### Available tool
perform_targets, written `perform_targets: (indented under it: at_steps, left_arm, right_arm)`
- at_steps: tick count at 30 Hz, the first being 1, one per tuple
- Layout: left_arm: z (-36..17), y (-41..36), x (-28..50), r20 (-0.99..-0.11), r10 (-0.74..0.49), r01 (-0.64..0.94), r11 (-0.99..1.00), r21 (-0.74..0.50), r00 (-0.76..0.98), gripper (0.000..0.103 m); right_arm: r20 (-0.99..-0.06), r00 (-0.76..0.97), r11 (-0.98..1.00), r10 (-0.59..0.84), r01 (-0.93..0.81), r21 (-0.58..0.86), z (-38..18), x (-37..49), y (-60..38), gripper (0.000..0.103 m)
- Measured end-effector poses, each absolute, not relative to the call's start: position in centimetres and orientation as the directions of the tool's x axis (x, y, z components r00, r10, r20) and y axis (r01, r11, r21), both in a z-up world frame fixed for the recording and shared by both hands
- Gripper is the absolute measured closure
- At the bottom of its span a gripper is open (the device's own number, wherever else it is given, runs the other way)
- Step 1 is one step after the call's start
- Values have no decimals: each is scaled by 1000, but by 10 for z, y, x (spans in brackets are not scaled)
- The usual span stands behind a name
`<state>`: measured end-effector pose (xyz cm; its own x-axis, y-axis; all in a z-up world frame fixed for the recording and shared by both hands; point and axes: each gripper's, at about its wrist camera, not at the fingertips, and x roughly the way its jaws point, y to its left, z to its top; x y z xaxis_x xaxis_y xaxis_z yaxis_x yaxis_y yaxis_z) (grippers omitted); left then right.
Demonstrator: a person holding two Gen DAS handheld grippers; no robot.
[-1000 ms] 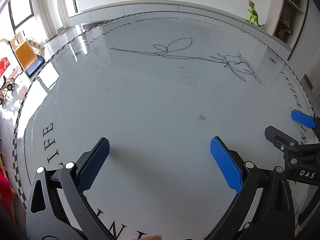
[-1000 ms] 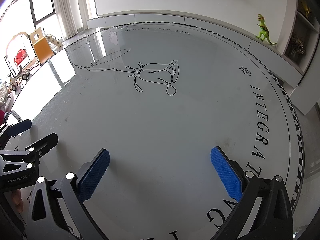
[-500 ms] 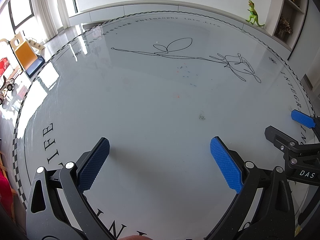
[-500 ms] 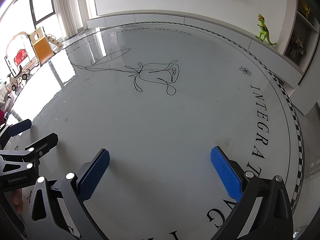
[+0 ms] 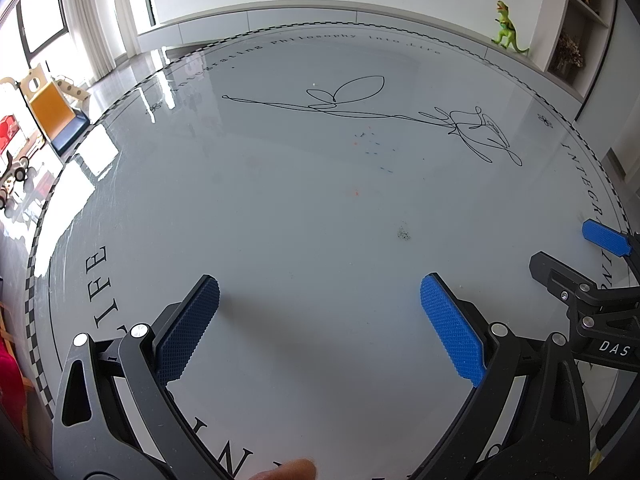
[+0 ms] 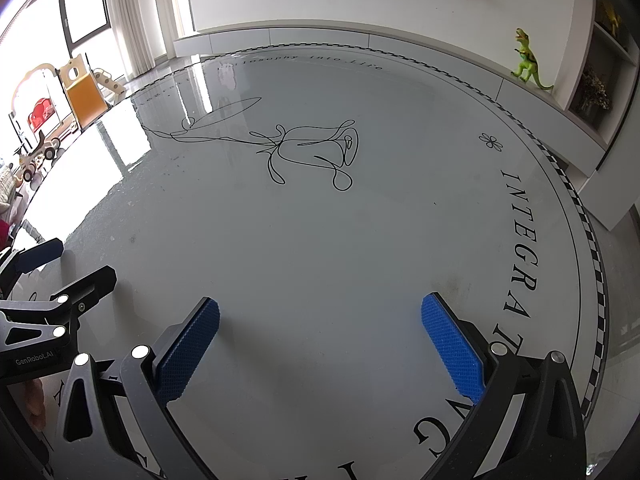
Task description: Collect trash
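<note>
Left gripper [image 5: 319, 330] first: its two blue-padded fingers [image 5: 451, 331] are spread wide with nothing but bare tabletop between them; released, gripping nothing, hovering over the near part of the round table [image 5: 248, 216]. Right gripper [image 6: 319, 346] is the same story; blue pads [image 6: 452, 346] splayed far apart, empty, poised above the near right of the table, close to the printed lettering [image 6: 522, 248] that curves along the rim. In the left wrist view the right gripper shows at the right edge, just beside the left one; in the right wrist view the left gripper pokes in from the left edge; the pair sit side by side, apart, not touching.

Now the trash: a small dark clump of crumbs [image 5: 403, 234] lies on the glossy surface just beyond the left gripper's right finger, slightly to the right; farther out, a tiny orange fleck [image 5: 354, 193]; farther still, a scatter of small dark specks [image 5: 376, 145] near the line-drawn flower [image 5: 476, 132] in the table's middle.

Off the table, far right, a green toy dinosaur [image 5: 507, 24] stands upright on a white ledge; far left, a children's slide [image 5: 52, 108] on the floor by the bright windows; a fingertip [image 5: 288, 471] peeks in at the very near edge.
</note>
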<state>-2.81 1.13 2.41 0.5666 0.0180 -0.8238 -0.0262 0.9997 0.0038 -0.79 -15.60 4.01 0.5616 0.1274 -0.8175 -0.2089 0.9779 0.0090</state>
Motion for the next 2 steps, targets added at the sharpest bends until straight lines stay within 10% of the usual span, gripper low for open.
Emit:
perform_targets:
  at_steps: [2]
  left_arm:
    - [24, 11, -28, -824, 18, -26, 1000, 4, 567, 6]
  right_arm:
    - [-818, 562, 978, 127, -209, 9, 40, -8, -156, 3]
